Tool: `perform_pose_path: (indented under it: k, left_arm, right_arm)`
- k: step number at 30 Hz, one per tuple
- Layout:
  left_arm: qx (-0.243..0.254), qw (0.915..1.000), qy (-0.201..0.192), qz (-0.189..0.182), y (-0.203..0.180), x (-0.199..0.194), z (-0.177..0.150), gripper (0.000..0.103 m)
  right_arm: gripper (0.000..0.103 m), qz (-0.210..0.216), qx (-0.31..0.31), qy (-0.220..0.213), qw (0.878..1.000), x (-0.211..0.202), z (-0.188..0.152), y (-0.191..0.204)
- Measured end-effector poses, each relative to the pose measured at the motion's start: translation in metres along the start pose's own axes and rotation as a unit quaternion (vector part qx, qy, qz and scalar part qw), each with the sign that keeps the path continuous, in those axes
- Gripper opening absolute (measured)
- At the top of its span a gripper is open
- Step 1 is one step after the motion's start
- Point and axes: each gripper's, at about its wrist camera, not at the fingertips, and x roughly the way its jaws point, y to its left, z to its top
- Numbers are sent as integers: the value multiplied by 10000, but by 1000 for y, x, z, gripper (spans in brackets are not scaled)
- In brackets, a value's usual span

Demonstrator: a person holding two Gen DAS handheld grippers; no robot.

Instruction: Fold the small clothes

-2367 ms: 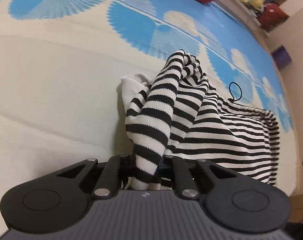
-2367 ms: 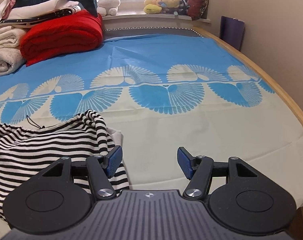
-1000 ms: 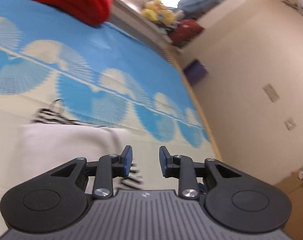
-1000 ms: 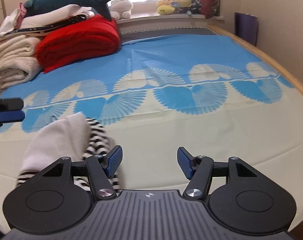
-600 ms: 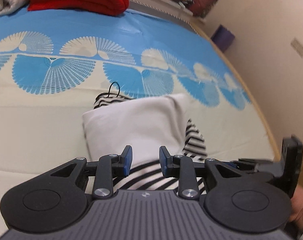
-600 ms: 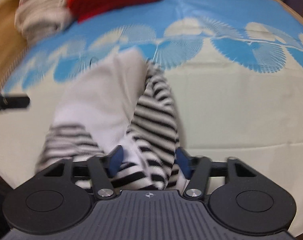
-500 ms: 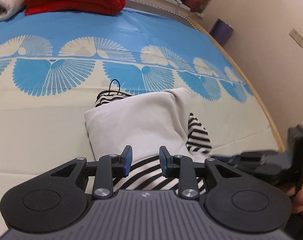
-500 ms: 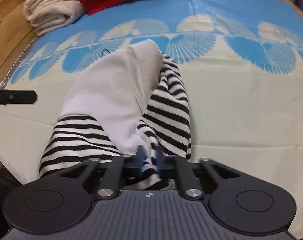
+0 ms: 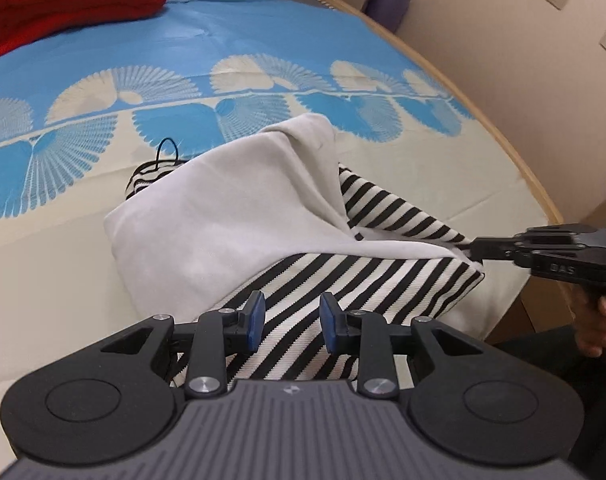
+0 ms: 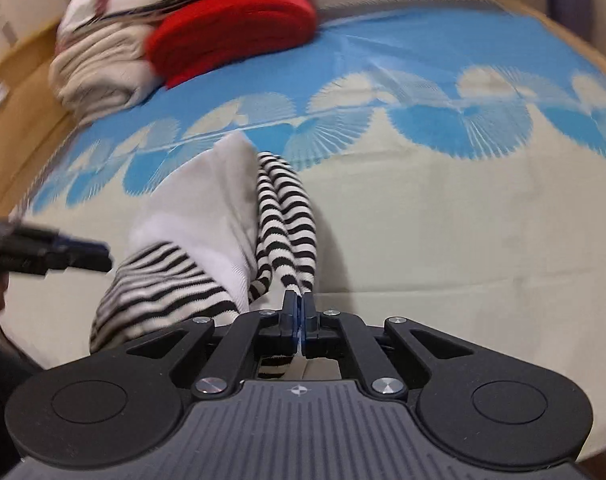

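My right gripper (image 10: 301, 318) has just snapped closed, now clamped on corner of black-and-white striped knit garment with white lining (image 9: 239, 216), near edge of blue-and-cream fan-print bedsheet (image 9: 263, 40). My left gripper (image 9: 291, 322) apart, empty, over stripes. Second corner next, I judge.

One striped garment (image 9: 367, 272), two grippers, one red blanket (image 9: 63, 4), one bed (image 9: 263, 40)

Black-and-white striped garment (image 9: 343, 276) with white lining turned outward, bunched on bed. Lining covers its ten o'clock portion; stripes exposed toward four o'clock. One corner pulled taut.
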Motion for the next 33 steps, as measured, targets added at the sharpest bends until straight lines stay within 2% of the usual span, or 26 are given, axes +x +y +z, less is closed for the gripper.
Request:
perform_pose_path:
  k: [2,4,6,8,10,12,14,15,16,17,19,22,25,27,29,30,33]
  left_arm:
    - [-112,9999,-26,49,5,0,0,33]
    - [-184,9997,-71,125,10,-3,0,33]
    - [-288,9994,-119,177,17,-8,-1,33]
    - [-386,9989,-127,250,22,-11,-1,33]
    - [-447,9984,-152,302,25,-15,0,33]
    - [-475,9982,-135,339,29,-16,-1,33]
    - [-470,9981,-129,369,31,-18,-3,33]
    - [-464,9981,-125,380,30,-18,-3,33]
    - [-448,9981,-118,397,29,-18,-3,33]
    - [-423,9982,-120,415,28,-18,-3,33]
    - [-393,9983,-155,401,26,-18,-2,33]
    - [-366,9986,-199,319,20,-17,0,33]
    - [-289,9991,-206,226,13,-13,2,33]
    - [-205,9996,-165,106,6,-9,3,33]
    - [-47,10000,-84,8,-3,-3,3,33]
    - [47,10000,-35,-24,-9,1,2,33]
    - [315,9992,192,-129,-23,16,-2,33]
  right_arm:
    - [5,75,82,-284,9995,-4,6,4]
    - [33,149,390,-510,9978,-4,14,0]
    - [40,184,531,-690,9960,-1,22,2]
    - [40,311,588,-453,9968,18,26,7]
    - [41,371,559,119,9977,44,25,14]
    - [41,164,407,661,9968,69,20,24]
    - [41,-31,244,902,9956,83,19,33]
    - [35,-29,209,899,9957,85,19,37]
    - [6,83,216,821,9964,83,20,39]
    - [4,238,236,708,9969,78,23,42]
    - [3,533,267,204,9980,53,29,42]
    - [0,922,854,-588,9903,5,31,13]
    - [0,731,1012,-823,9888,-24,22,-11]
    - [0,513,983,-624,9919,-31,13,-27]
    - [0,209,853,-108,9961,-22,0,-36]
    - [0,112,713,190,9972,-15,-6,-37]
    - [0,-108,193,634,9977,1,-18,-28]
